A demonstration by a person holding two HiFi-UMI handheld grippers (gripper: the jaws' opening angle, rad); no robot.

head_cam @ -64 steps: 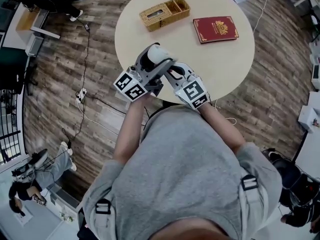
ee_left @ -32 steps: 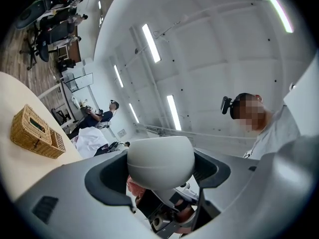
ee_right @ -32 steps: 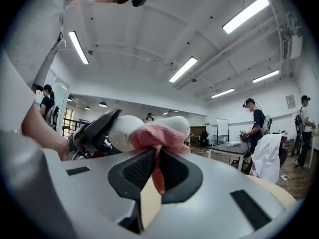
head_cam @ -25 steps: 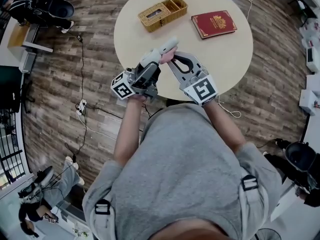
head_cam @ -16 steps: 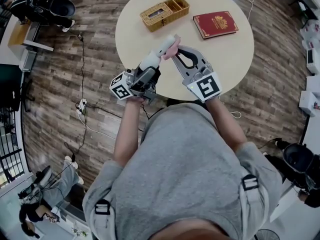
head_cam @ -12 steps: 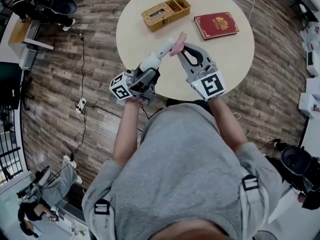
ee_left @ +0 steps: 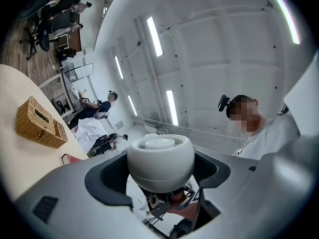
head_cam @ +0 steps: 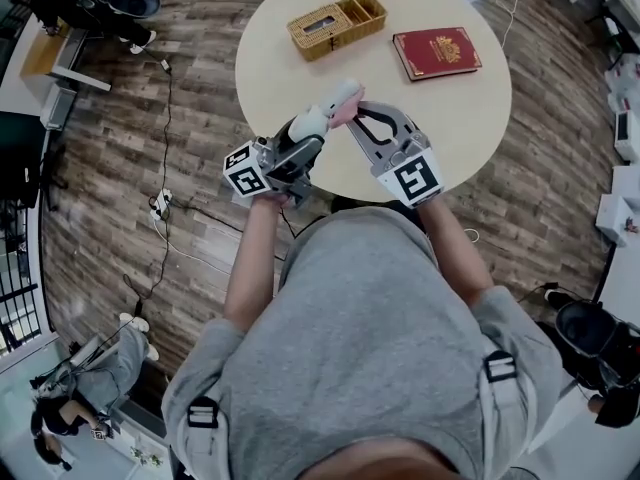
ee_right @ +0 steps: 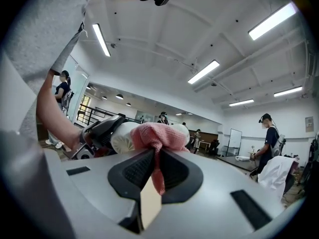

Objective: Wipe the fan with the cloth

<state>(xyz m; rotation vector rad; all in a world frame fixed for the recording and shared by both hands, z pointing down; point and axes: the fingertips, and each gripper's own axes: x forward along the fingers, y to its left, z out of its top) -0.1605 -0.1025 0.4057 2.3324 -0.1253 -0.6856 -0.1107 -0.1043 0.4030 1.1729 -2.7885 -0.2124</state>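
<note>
Left gripper [head_cam: 301, 138]: held at the left of the pair, over the near edge of the tabletop [head_cam: 455, 118]. Its marker cube faces the person.
Left fingers [ee_left: 107, 176]: partly closed round the rounded white end of the fan, one dark pad on each side, both in contact with it.
Fan [head_cam: 334, 96]: white and hand-sized, clamped in the left gripper. It is raised clear above the tabletop and tilted, its free end pointing away from the person and to the right.
Cloth [head_cam: 347, 112]: pink, bunched, pinched in the right gripper. The bunch lies against the side of the fan near its free end; a short tail hangs down between the fingers.
Right gripper [ee_right: 155, 169]: held at the right of the pair, angled in toward the left gripper so the two tips meet at the fan.
Right fingers [ee_right: 133, 171]: closed tight on the cloth, with no gap visible beyond the fabric.
Basket [head_cam: 335, 25]: wicker, rectangular, with compartments, resting on the far left of the tabletop, well apart from the grippers.
Book [head_cam: 437, 52]: red, closed, lying flat to the right of the basket, apart from it.
</note>
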